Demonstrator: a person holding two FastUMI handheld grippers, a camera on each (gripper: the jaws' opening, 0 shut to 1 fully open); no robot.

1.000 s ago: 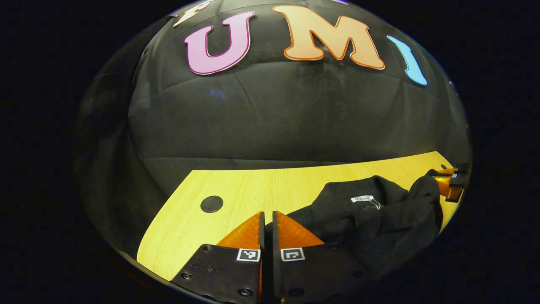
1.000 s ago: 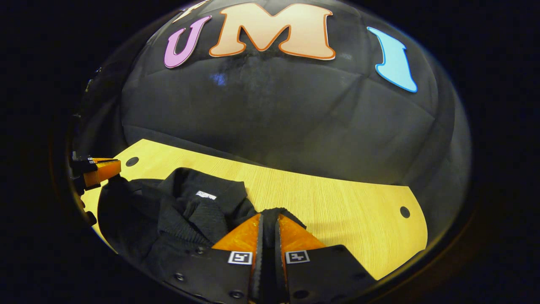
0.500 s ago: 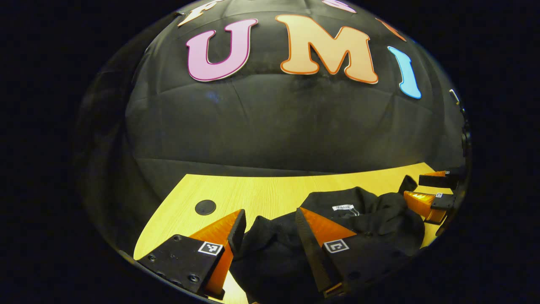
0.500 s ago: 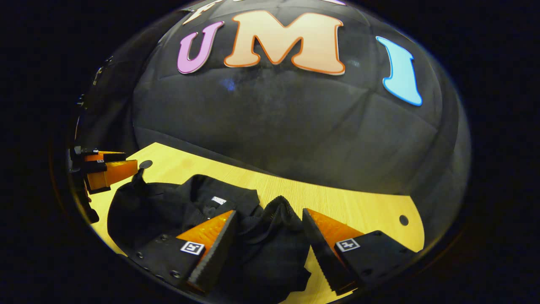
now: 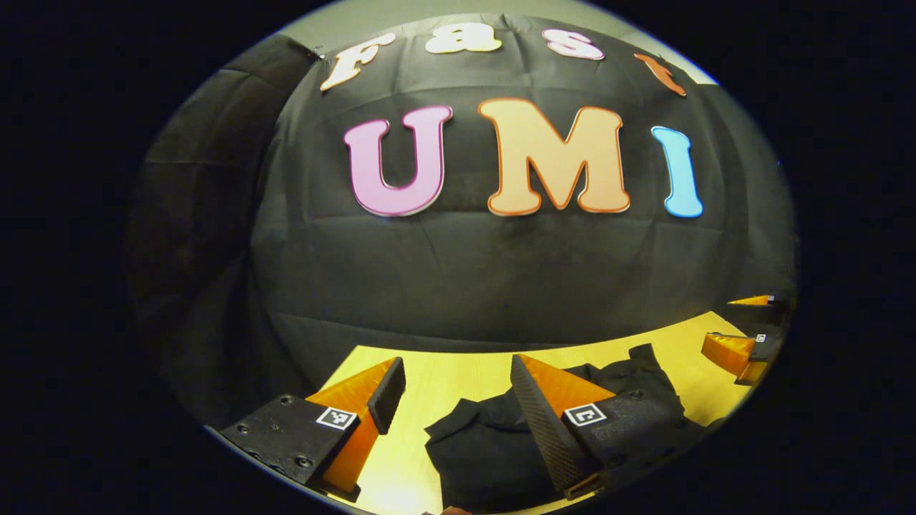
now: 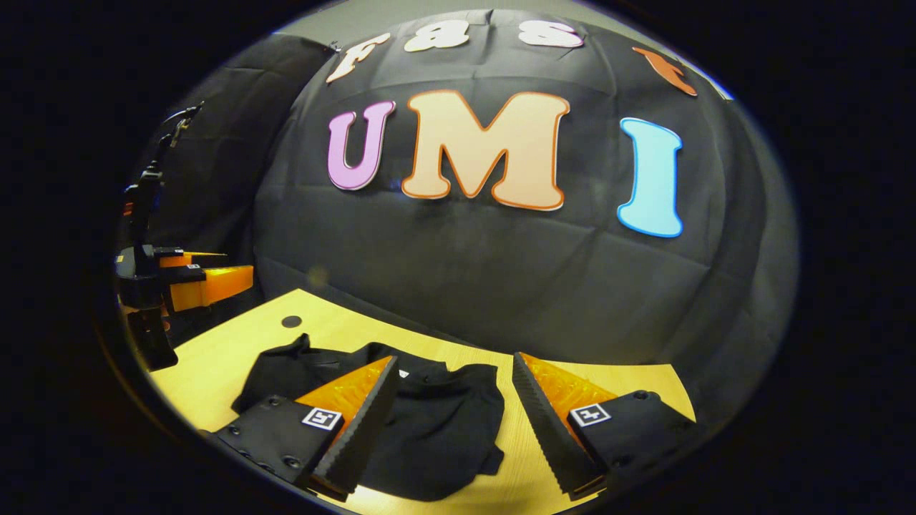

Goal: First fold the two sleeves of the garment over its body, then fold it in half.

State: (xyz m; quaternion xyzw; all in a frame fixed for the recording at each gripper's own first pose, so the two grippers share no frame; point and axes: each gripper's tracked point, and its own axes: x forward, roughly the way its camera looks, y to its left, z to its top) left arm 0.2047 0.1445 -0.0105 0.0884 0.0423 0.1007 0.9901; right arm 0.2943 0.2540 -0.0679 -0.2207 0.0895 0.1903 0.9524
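The black garment (image 5: 486,450) lies as a compact folded bundle on the yellow wooden table (image 5: 680,350). My left gripper (image 5: 454,372) hangs open above its left part, touching nothing. In the right gripper view the garment (image 6: 436,429) spreads below my right gripper (image 6: 454,365), which is also open and raised clear of the cloth. The right gripper (image 5: 719,323) appears open at the far right of the left gripper view. The left gripper (image 6: 232,265) appears open at the far left of the right gripper view, above the table's end.
A round dark hole (image 6: 291,322) sits in the table (image 6: 215,357) near its far left corner. The black booth wall stands close behind the table. Bare wood lies on either side of the garment.
Both grippers were shut on the garment's edge a second ago. They have opened, let go and lifted up and back. The garment has settled flat on the table.
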